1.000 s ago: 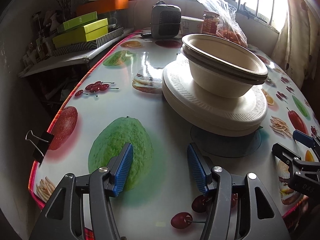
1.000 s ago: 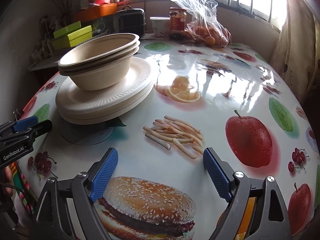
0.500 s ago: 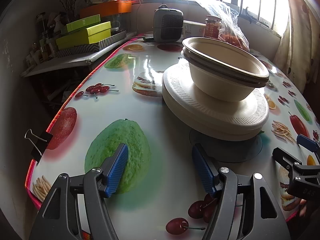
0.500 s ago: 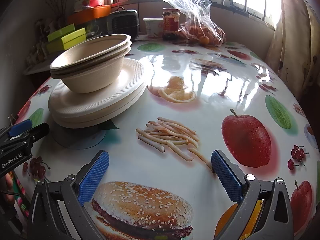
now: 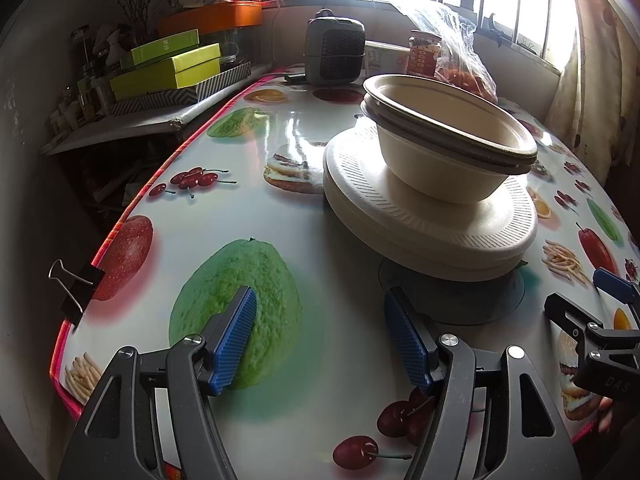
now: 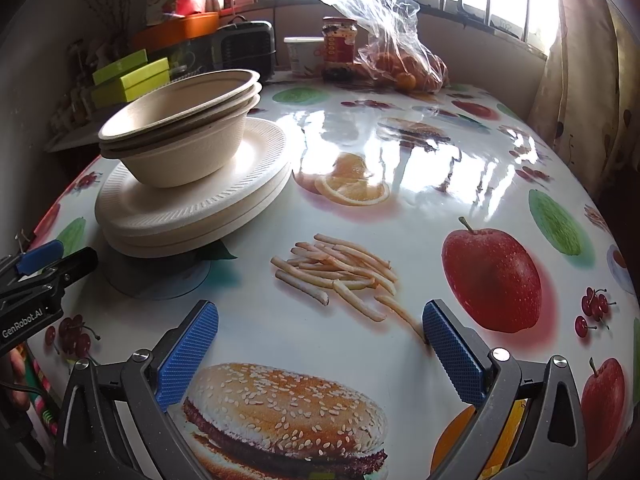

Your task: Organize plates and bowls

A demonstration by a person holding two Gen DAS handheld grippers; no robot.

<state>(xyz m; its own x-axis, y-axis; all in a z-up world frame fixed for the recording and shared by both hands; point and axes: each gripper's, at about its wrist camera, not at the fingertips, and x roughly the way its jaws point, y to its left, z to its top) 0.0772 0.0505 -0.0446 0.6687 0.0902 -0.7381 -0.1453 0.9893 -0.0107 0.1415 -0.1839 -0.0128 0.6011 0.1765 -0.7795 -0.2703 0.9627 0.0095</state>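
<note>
Glossy table (image 6: 400,184) lies bare beyond stacked bowls (image 5: 448,140) on plates (image 5: 432,224); both tools gape, empty.

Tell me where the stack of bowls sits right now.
The bowls sit nested atop the stacked plates, ahead of the left gripper, at the right wrist view's left.

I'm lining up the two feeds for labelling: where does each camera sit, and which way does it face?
Left wrist: on the left gripper, looking down the table; stack of bowls on plates ahead to its right; own open fingers show, the right gripper at right edge.
Right wrist: on the right gripper, same direction; stack ahead to its left; own open fingers, the left gripper at left edge.
Shared: stack, jar, bag of oranges.
</note>
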